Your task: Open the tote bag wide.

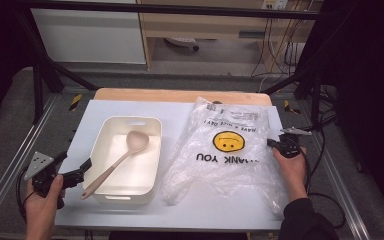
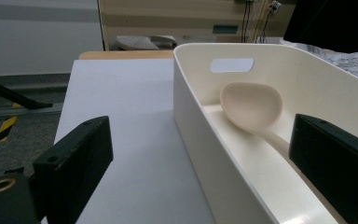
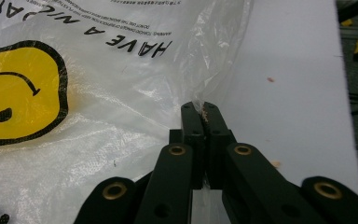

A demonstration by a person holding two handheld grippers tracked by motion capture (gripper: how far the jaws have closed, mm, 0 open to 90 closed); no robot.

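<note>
The white tub (image 1: 126, 159) is taken as the landmark on the bench (image 1: 220, 210). At the tub's near left corner the left tool (image 1: 82, 170) is held with its jaws wide apart and nothing between them; in the left gripper view one jaw sits outside the tub's wall and the other over its inside. Inside the tub a pale ladle (image 1: 114, 164) is laid slantwise, its bowl toward the far wall and its handle end resting on the near left rim, just beside that tool.

To the right of the tub a clear plastic bag (image 1: 225, 150) with a yellow smiley is spread flat. At the bag's edge farthest from the tub the right tool (image 3: 200, 108) is closed tight, and a thin fold of film appears to be pinched at its tips.

Several risks are judged from this. Only a sliver of film seems to be caught, so the bag may be lost from the grip if it is pulled sharply. Thin plastic may also be stretched or torn at the pinch. If both layers are clamped together, the mouth may not be opened. On the other side, the ladle's overhanging handle may be knocked by the open left tool, so that the ladle is tipped or the light tub is shoved toward the bag.
</note>
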